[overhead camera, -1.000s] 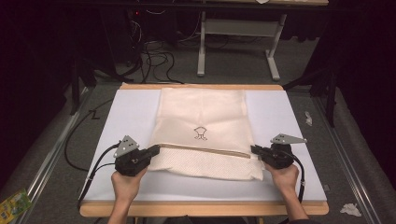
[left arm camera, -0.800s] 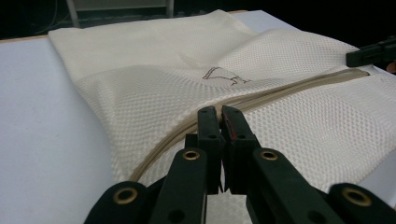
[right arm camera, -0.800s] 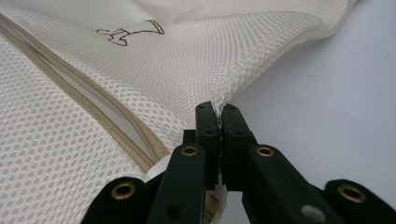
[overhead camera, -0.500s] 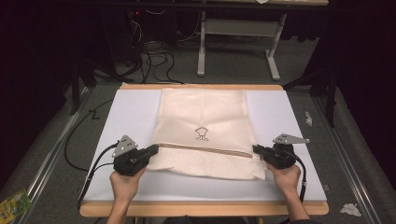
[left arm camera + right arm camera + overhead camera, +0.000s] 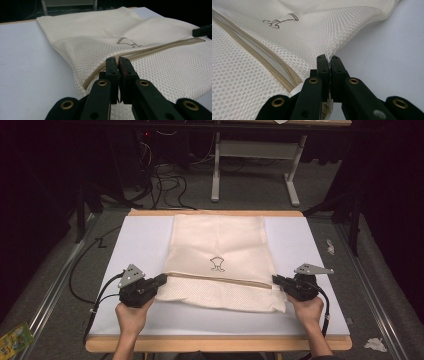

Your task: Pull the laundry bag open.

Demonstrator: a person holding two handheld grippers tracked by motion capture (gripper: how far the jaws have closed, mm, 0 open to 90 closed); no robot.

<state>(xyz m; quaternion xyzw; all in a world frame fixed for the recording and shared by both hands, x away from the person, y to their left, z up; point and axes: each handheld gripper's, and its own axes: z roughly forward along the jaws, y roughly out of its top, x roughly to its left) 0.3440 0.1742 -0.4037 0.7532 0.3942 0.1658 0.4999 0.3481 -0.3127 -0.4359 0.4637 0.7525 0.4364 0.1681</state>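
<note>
i see a cream mesh laundry bag (image 5: 220, 260) lying flat on the white counter (image 5: 140, 245), its far end near the counter's back edge and its near end folded over along a beige zipper (image 5: 220, 281) that runs across from side to side; a small dark printed mark (image 5: 217, 264) sits just beyond the zipper, about mid-width; my left gripper (image 5: 161, 281) is at the bag's left edge, at the zipper's end, and in the left gripper view (image 5: 117, 62) its jaws are clamped tight on the mesh right beside the zipper; my right gripper (image 5: 276, 281) is at the opposite edge, at the zipper's other end, and in the right gripper view (image 5: 329, 60) the jaws pinch a fold of mesh at the bag's side edge, the zipper passing just to their left; both hands rest low near the counter's front edge; the mesh between the two grips lies fairly smooth.
</note>
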